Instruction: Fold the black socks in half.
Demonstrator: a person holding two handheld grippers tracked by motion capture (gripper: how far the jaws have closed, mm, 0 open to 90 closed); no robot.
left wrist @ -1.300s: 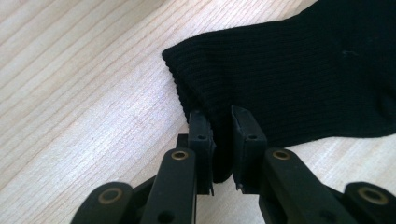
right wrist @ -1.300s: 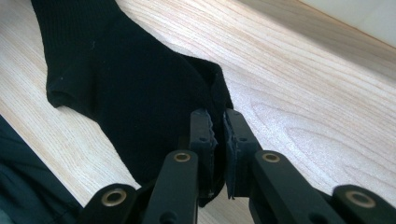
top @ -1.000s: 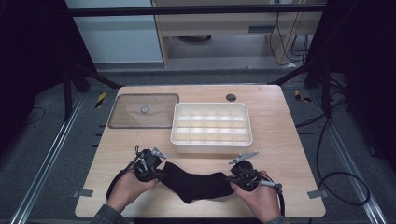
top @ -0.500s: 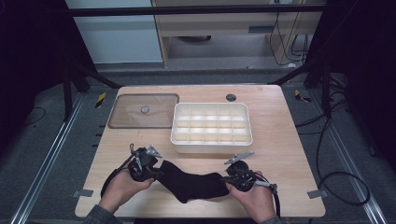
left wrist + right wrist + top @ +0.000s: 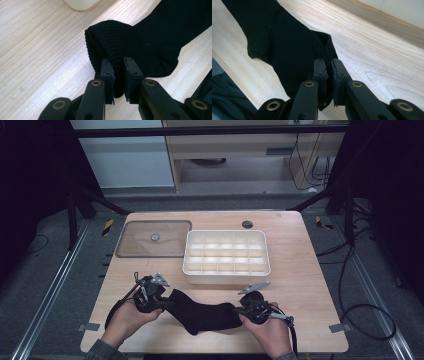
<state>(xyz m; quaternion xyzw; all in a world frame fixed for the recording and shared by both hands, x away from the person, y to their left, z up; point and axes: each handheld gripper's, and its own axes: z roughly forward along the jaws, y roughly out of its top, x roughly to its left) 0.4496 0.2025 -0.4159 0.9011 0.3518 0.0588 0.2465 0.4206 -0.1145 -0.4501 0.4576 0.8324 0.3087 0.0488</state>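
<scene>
Between both sets of jaws a black sock (image 5: 202, 316) stretches over the counter (image 5: 310, 270). Left gripper (image 5: 117, 75) pinches ribbed cuff; right gripper (image 5: 328, 75) pinches toe; high view adds tray (image 5: 227, 278).

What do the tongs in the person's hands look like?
Both tongs, left and right, are black with two flat jaws and brass-coloured rivets. Each carries a grey three-cornered plate on top and trails a black cable. The person's sleeves look dark grey.
</scene>
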